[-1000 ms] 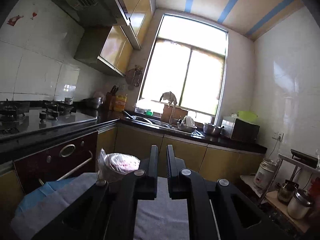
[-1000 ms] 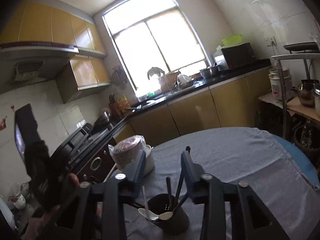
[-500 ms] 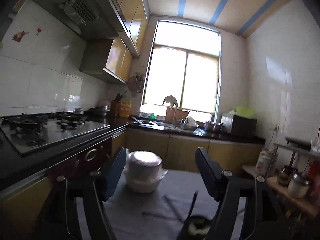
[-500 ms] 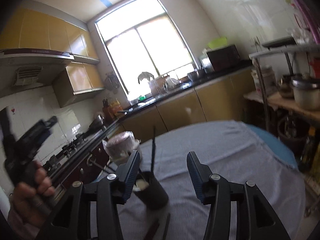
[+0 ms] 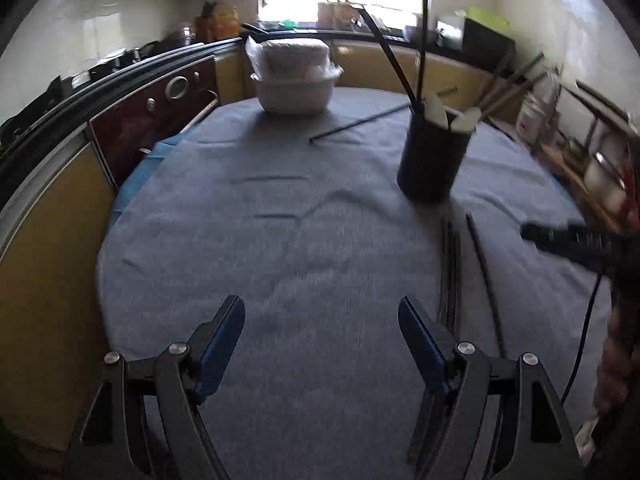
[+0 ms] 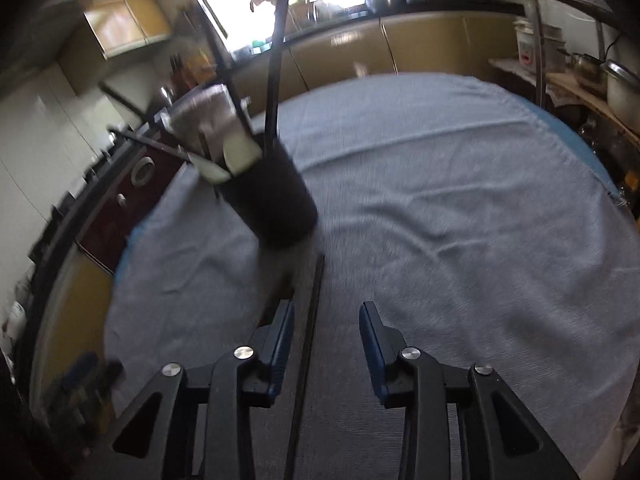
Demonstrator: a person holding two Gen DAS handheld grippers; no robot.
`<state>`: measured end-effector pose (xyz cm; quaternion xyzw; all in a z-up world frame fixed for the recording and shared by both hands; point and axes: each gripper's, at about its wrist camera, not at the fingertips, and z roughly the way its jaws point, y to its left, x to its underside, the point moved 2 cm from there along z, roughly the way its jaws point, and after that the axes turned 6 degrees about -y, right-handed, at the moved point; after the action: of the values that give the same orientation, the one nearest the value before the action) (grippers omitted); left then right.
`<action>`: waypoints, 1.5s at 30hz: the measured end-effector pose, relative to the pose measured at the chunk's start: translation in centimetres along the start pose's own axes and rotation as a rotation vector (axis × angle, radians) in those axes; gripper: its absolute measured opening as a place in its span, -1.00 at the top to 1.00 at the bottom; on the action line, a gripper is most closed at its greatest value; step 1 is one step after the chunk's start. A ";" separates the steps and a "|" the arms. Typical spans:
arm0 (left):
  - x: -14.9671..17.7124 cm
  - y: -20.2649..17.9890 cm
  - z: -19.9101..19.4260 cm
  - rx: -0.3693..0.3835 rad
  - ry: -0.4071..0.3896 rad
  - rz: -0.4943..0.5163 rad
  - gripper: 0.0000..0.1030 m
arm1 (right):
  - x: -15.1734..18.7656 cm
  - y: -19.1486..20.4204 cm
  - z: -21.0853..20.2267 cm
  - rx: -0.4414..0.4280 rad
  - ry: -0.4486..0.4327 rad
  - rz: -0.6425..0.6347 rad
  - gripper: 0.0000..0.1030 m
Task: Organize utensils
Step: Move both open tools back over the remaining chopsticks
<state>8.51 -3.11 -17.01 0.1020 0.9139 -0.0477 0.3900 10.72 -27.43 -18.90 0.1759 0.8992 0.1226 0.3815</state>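
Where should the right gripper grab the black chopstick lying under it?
Grip the black chopstick mid-shaft, coming straight down. It lies flat on the gray cloth, running lengthwise between the closing fingers of the right gripper, so they pinch its thin sides.

The black utensil cup (image 5: 434,156) is the main obstacle, standing on the cloth-covered worktop (image 5: 248,248) with chopsticks and pale spoons fanning up and outward from its rim. In front of the cup, loose dark chopsticks (image 5: 450,264) lie flat on the cloth. Behind the cup and off to one side lies a single chopstick (image 5: 360,122), and past it sits a wrapped white bowl (image 5: 294,76). Beside the cup, toward the stove cabinets, the cloth is bare and passable.
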 end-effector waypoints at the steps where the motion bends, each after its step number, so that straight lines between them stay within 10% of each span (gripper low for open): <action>1: -0.1 0.1 0.1 -0.012 -0.008 0.012 -0.55 | 0.2 0.3 0.2 -0.003 0.003 -0.004 0.31; 8: -4.9 5.5 3.1 0.033 -0.032 -0.125 -0.55 | 0.9 0.7 0.2 -0.036 -0.018 -0.018 0.31; 17: -11.9 10.5 16.9 0.374 0.168 -0.810 -0.55 | -0.3 -1.0 -0.4 -0.038 -0.076 -0.030 0.31; 29: -14.5 5.7 27.4 0.478 0.381 -1.016 -0.51 | -0.9 -2.2 -0.8 -0.055 -0.117 -0.078 0.30; 35: -14.8 4.5 30.6 0.493 0.459 -1.030 0.41 | -0.6 -3.8 -0.6 -0.081 -0.098 -0.012 0.30; 37: -15.2 4.4 30.8 0.499 0.437 -1.033 0.74 | -0.6 -4.2 -0.8 -0.079 -0.101 -0.007 0.30; 45: -21.3 5.2 24.3 0.453 0.120 -0.888 0.82 | -0.2 -4.8 -2.0 -0.084 -0.127 0.011 0.30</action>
<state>41.08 -5.27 -18.47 -0.2120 0.8567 -0.4002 0.2471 8.31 -32.05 -19.09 0.1719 0.8662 0.1511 0.4442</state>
